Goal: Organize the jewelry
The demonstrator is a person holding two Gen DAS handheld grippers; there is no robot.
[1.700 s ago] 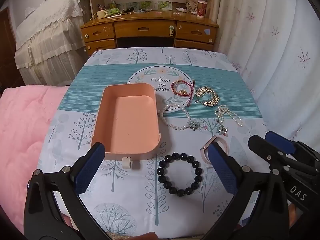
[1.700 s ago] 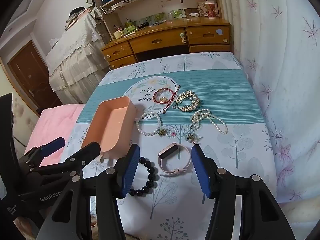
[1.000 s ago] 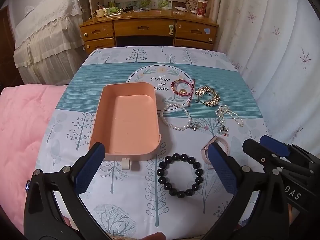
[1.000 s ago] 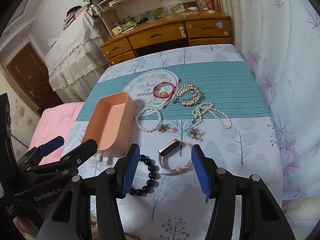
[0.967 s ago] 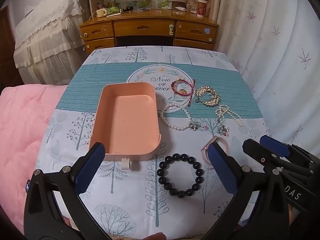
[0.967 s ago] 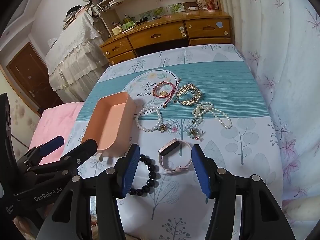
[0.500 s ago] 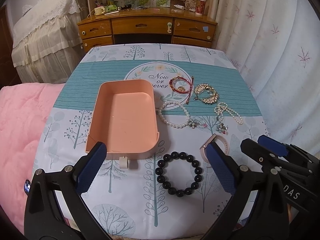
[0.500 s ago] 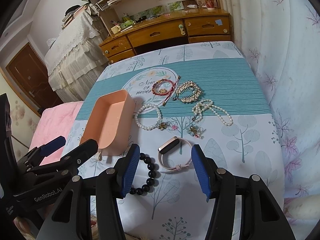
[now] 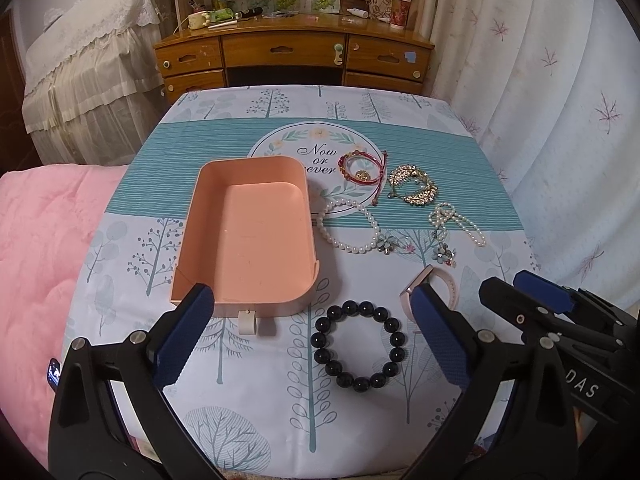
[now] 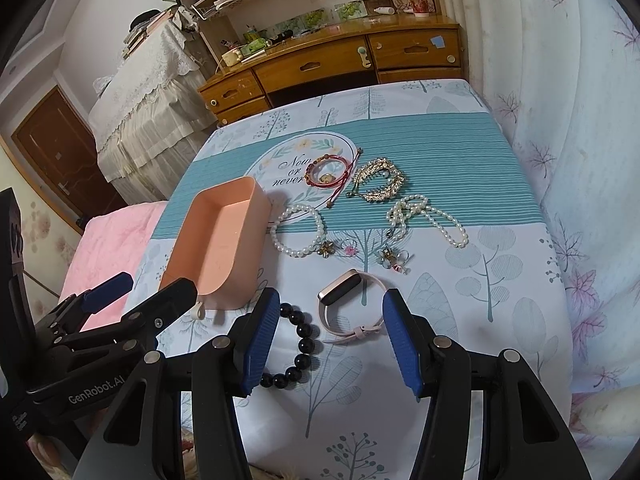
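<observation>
An empty peach tray (image 9: 248,240) (image 10: 216,240) sits left of centre on the tablecloth. Right of it lie a black bead bracelet (image 9: 358,350) (image 10: 298,344), a pink watch band (image 9: 436,284) (image 10: 348,304), a white pearl bracelet (image 9: 348,228) (image 10: 298,232), a red cord bracelet (image 9: 360,166) (image 10: 328,172), a gold piece (image 9: 414,188) (image 10: 378,184) and a pearl strand (image 9: 456,222) (image 10: 424,216). My left gripper (image 9: 308,336) is open above the tray's near end and black beads. My right gripper (image 10: 330,336) is open over the watch band. Both are empty.
A tree-print tablecloth (image 9: 280,420) covers the table. A pink quilt (image 9: 40,240) lies to the left. A wooden desk (image 9: 288,56) stands beyond the far edge. Pale curtains (image 9: 560,100) hang on the right. The right gripper's body shows in the left wrist view (image 9: 560,320).
Both grippers have drawn back and risen slightly, so the table looks a little further away. The jewelry and tray have not moved. Both stay open.
</observation>
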